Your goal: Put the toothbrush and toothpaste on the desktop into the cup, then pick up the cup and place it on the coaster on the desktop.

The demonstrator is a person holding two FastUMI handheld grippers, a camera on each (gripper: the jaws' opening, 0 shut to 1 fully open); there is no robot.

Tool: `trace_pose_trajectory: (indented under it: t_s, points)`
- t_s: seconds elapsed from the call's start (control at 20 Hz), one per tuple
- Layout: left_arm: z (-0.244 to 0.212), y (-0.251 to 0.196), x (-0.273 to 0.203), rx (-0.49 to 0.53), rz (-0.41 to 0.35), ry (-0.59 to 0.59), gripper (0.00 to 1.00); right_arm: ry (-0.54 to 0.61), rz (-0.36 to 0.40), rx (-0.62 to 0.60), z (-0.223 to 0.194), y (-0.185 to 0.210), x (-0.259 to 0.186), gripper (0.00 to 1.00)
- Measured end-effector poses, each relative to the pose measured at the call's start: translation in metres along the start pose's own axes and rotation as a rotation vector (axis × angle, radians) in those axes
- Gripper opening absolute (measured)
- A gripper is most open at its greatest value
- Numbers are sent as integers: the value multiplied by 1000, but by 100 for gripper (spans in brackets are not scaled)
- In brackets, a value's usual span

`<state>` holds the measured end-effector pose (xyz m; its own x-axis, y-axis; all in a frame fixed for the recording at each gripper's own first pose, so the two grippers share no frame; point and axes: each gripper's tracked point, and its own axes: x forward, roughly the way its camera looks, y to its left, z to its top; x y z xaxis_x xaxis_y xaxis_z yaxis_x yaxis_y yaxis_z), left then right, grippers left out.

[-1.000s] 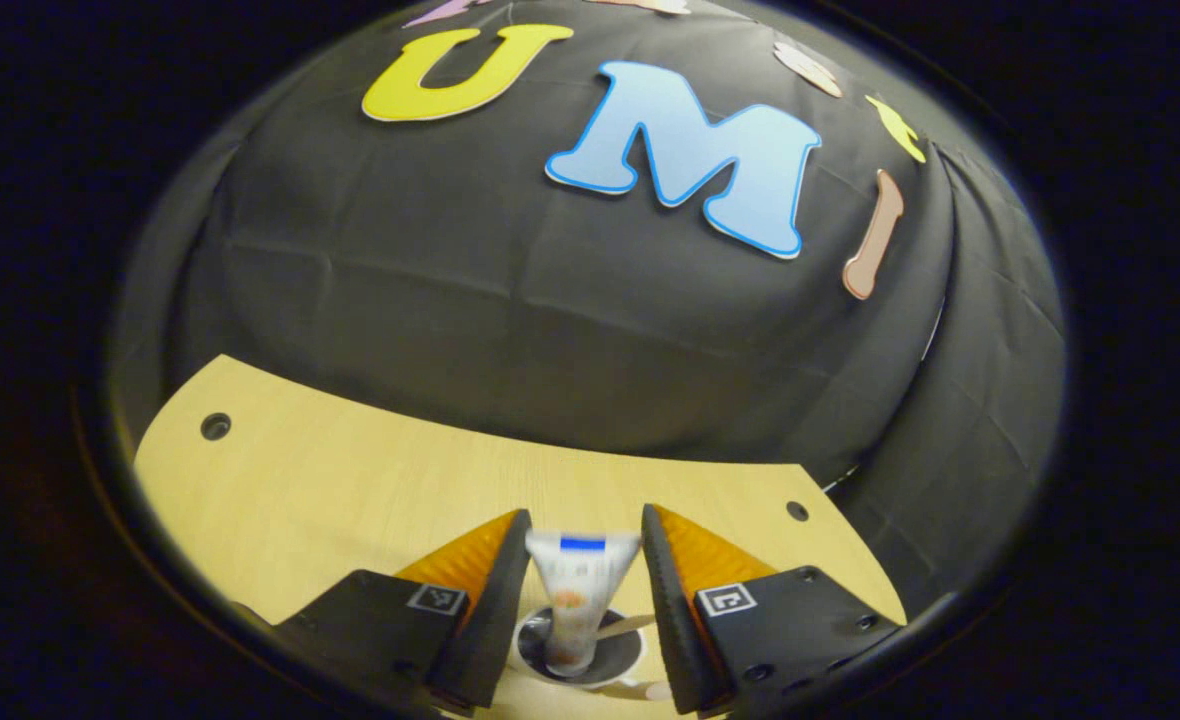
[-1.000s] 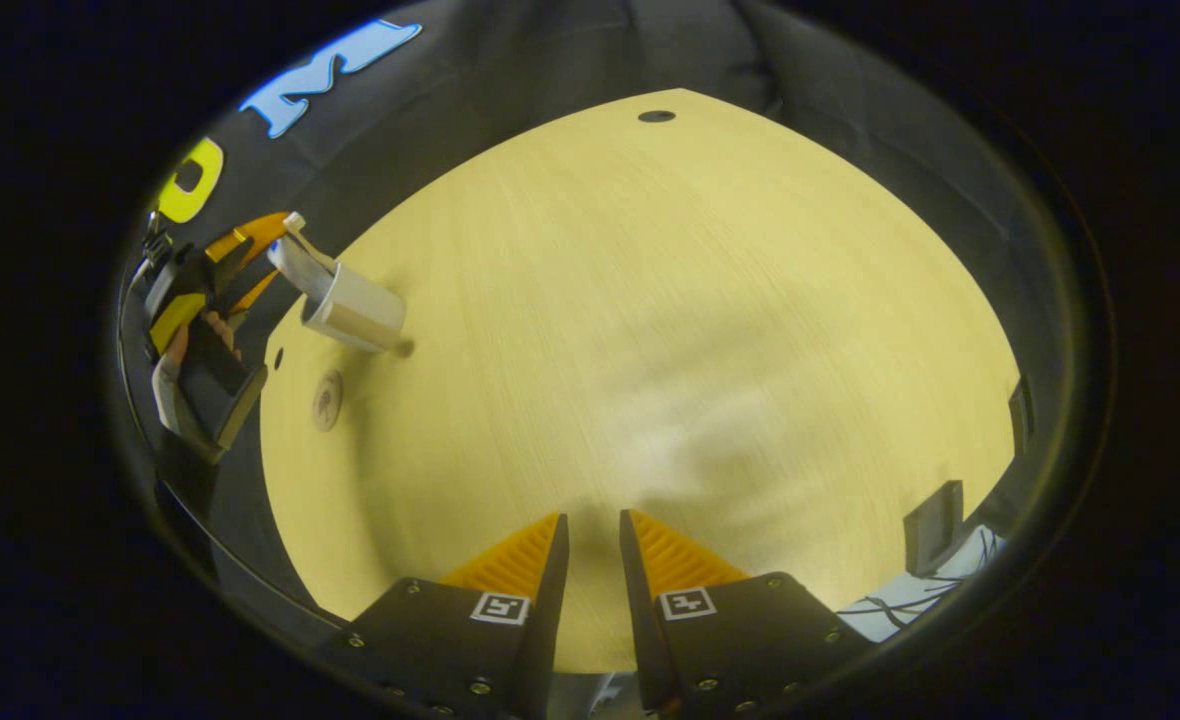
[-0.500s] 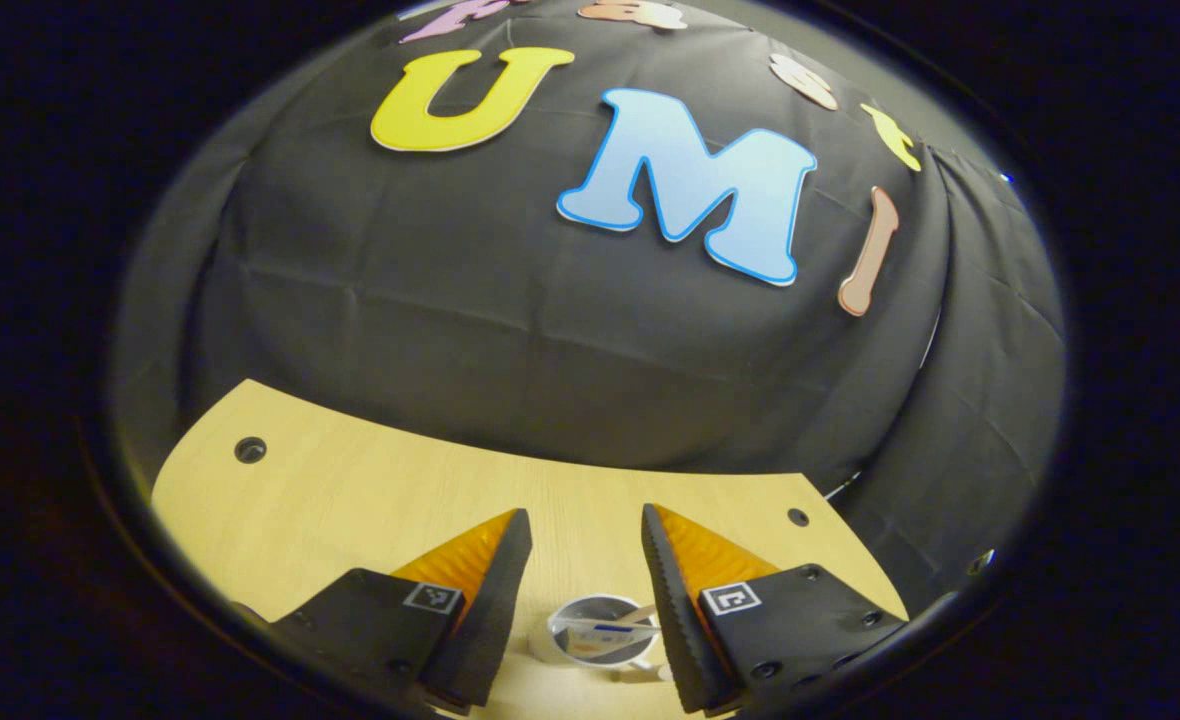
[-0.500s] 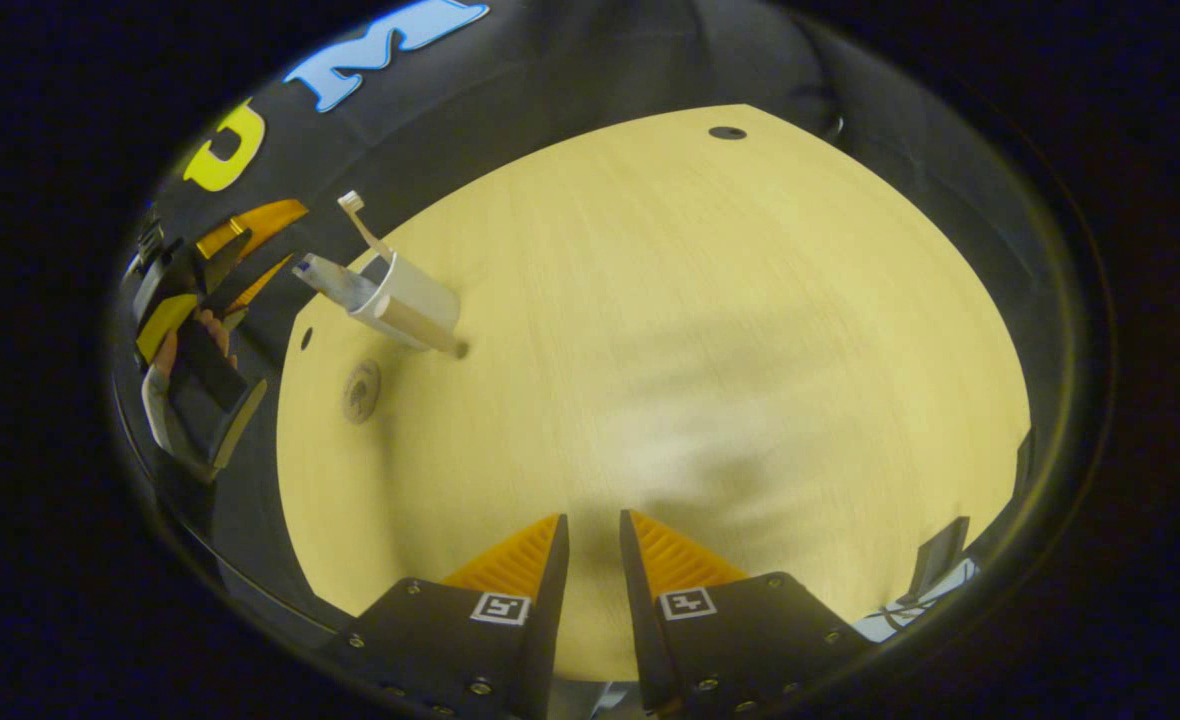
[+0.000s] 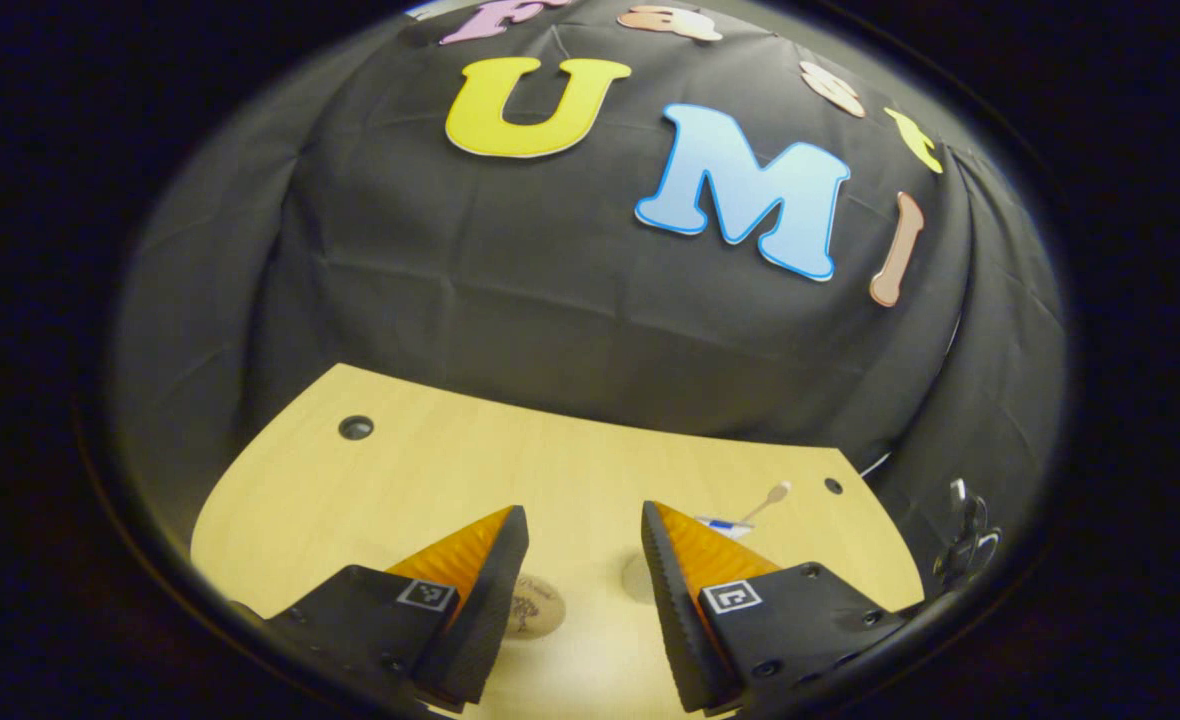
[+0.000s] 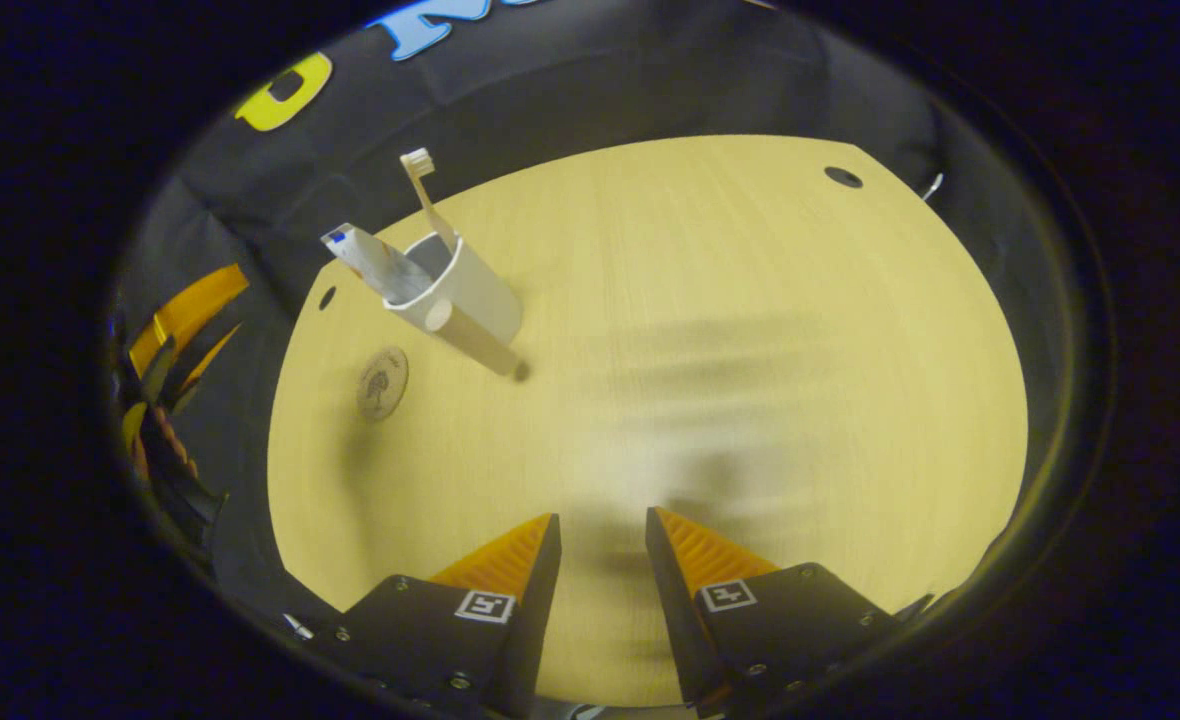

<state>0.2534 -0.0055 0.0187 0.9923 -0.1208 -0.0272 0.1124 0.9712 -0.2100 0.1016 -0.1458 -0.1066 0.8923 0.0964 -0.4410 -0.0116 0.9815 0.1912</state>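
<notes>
In the right gripper view a white cup (image 6: 465,300) with a handle stands on the wooden desktop (image 6: 730,300). A toothpaste tube (image 6: 365,258) and a toothbrush (image 6: 420,185) stick out of it. A small round coaster (image 6: 382,383) lies just beside the cup, bare. My right gripper (image 6: 602,515) hovers open over bare wood, well short of the cup. My left gripper (image 6: 200,310) is at the table's far left edge. In the left gripper view that gripper (image 5: 582,510) is open and empty, with the coaster (image 5: 540,605) between its fingers and the toothbrush head (image 5: 778,492) and tube end (image 5: 720,523) above its right finger.
The desktop has small round holes near its corners (image 5: 355,428) (image 6: 843,177). Black cloth walls close in the far side and both sides. A cable clip (image 5: 965,530) hangs at the right edge in the left gripper view.
The toothpaste has dropped from my left gripper into the cup, and that gripper has drawn away to the coaster side. My right gripper has moved nearer the cup and its fingers have spread slightly.
</notes>
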Motion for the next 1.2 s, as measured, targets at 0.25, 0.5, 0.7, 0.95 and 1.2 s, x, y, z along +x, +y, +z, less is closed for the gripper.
trace_pose_trajectory:
  t_s: [0.25, 0.5, 0.7, 0.95, 1.2]
  points:
    - [-53, 33, -48, -66, 68, 72, 75, -8, 0, -118, 36, 27, 19, 52]
    - [-89, 47, -78, -123, 106, 117, 75, -4, -37, -260, 57, 44, 39, 52]
    - [-109, 55, -93, -135, 124, 139, 75, -24, -62, -362, 88, 56, 44, 52]
    - [-127, 65, -104, -175, 137, 167, 75, 10, -87, -420, 104, 69, 62, 41]
    - [-134, 75, -116, -187, 153, 175, 75, 56, -97, -479, 102, 74, 86, 41]
